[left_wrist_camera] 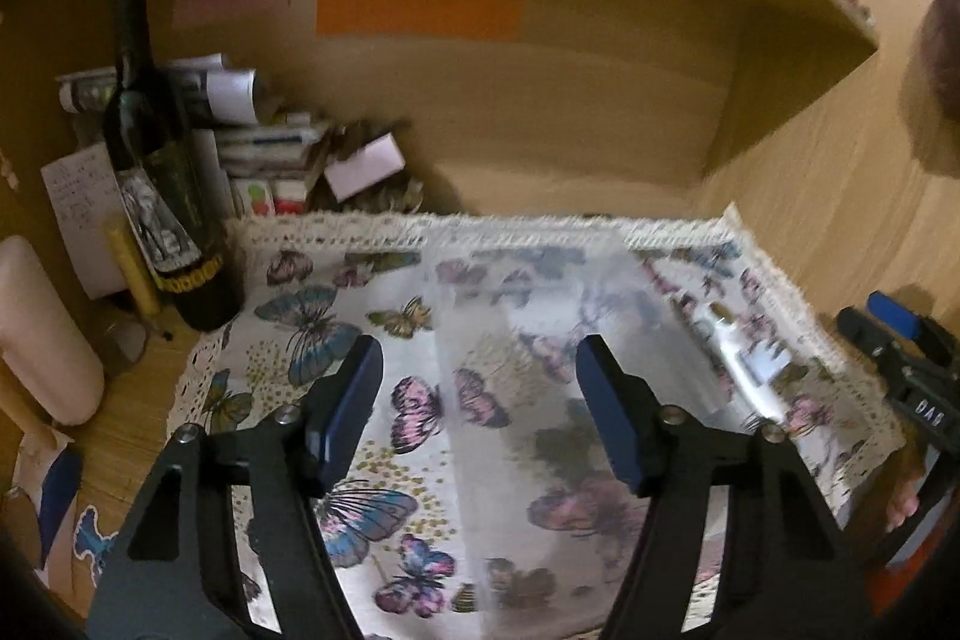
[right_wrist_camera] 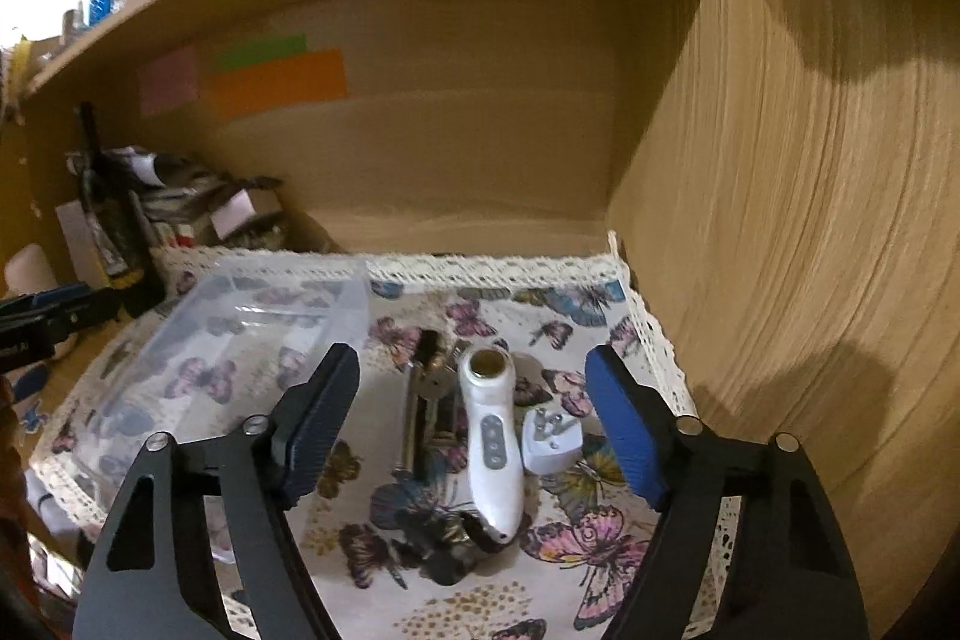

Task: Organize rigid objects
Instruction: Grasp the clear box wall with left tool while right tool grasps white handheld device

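Lace-edged cloth (right_wrist_camera: 492,268) lies bare between clear bin (right_wrist_camera: 252,328) and wall; both grippers (left_wrist_camera: 480,400) (right_wrist_camera: 474,418) gape empty.

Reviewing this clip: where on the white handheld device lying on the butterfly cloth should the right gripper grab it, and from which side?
Probably the narrow waist of the white handheld device, near its grey buttons, coming from above with the right gripper. It lies flat, lengthwise between the open jaws; the white plug adapter crowds one side.

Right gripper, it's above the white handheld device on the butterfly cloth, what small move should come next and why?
Probably lower the right gripper straight onto the white handheld device. Its jaws stand open, one on each side of the device and clear of it. The clear plastic container waits empty to the left, while the white plug adapter lies close alongside, so descend carefully.
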The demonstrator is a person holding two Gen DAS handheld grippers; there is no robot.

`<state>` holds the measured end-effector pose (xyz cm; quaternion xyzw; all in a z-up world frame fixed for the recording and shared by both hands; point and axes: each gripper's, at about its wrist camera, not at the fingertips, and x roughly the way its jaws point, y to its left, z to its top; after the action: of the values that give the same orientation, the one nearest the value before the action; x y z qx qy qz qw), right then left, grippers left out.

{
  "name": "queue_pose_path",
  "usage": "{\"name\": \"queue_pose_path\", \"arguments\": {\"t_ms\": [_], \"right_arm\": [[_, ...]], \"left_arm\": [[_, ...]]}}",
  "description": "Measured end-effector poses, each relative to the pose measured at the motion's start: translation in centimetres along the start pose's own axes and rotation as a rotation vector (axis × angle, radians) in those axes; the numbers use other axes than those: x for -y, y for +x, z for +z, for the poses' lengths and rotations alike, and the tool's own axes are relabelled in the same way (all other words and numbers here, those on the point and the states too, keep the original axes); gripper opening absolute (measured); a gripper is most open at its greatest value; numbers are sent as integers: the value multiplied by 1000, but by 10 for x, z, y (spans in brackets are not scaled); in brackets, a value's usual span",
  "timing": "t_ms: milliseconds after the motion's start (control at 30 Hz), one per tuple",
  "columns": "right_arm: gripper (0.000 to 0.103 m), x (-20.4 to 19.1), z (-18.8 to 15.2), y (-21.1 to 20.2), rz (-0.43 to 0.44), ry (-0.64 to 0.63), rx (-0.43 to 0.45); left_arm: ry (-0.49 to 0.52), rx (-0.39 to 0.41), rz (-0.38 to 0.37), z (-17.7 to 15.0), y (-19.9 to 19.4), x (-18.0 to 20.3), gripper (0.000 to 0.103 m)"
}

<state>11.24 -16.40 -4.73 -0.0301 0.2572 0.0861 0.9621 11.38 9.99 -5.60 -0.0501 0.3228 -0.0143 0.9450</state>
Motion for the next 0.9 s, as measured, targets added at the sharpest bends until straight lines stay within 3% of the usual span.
{"name": "queue_pose_path", "arguments": {"t_ms": [333, 567, 900], "right_arm": [[62, 21, -12, 41, -31, 34, -171], [55, 18, -14, 78, -12, 6, -280], [51, 6, -6, 125, -13, -81, -378]], "left_arm": [[-15, -194, -53, -10, 47, -16, 36], [-35, -243, -93, -13, 62, -14, 16], [-36, -237, -99, -13, 65, -18, 13]]}}
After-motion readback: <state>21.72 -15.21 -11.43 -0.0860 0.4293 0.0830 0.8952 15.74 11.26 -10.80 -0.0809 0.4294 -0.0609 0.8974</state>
